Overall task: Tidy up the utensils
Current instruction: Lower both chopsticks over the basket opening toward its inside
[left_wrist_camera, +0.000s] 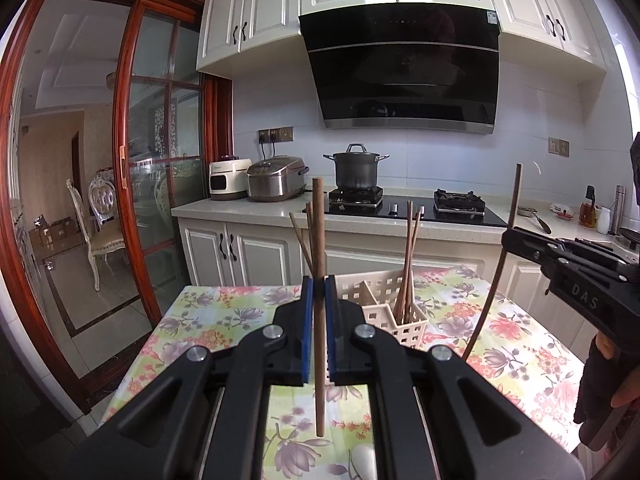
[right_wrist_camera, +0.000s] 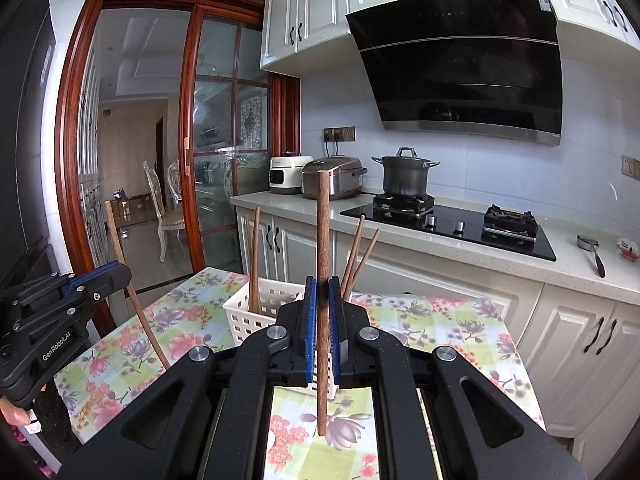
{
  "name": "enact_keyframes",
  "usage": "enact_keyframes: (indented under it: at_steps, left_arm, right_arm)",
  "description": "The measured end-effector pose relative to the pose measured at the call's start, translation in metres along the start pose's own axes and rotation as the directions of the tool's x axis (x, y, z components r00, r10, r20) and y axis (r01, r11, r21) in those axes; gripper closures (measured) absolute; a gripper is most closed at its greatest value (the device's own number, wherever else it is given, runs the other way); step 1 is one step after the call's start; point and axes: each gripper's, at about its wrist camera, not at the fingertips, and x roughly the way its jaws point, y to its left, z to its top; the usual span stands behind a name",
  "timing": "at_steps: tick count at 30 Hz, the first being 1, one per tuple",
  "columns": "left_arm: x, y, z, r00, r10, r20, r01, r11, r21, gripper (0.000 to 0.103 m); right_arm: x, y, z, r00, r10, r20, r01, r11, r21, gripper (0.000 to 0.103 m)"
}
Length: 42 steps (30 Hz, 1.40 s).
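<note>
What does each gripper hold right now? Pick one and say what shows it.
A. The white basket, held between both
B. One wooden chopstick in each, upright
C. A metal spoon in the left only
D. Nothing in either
B: the left gripper is shut on one upright chopstick, and the right gripper on another chopstick, with the white basket standing untouched on the table.

Kitchen: white cabinets [left_wrist_camera: 256,20], black range hood [left_wrist_camera: 404,68], pale tiled wall [right_wrist_camera: 344,92]. Red-framed glass sliding door [left_wrist_camera: 160,128] at left; daylight, tiled floor [left_wrist_camera: 80,280].
</note>
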Motion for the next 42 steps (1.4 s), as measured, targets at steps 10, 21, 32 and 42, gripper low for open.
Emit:
enact_keyframes:
  at_steps: [10,21,32,42]
  left_arm:
    - [-0.001,-0.005,0.024,0.999,-0.017,0.037,0.016,0.999,0.028,0.097]
    - [0.015,0.005,0.081,0.998,-0.064,0.025,0.064,0.998,0.007,0.097]
    - [0.036,0.006,0.132,0.998,-0.028,0.062,0.029,1.000,-0.006,0.097]
    - [0.067,0.001,0.158,0.996,-0.003,0.086,0.006,0.999,-0.044,0.097]
  right_arm:
    - [0.010,0.000,0.026,1.000,0.004,0.020,-0.004,1.000,-0.020,0.097]
    - [0.019,-0.012,0.061,0.999,0.005,0.033,-0.005,1.000,0.016,0.097]
    - [0.042,-0.019,0.085,1.000,-0.005,0.022,0.005,0.999,0.045,0.097]
    - [0.058,-0.011,0.096,0.999,0.006,0.037,-0.007,0.999,0.036,0.097]
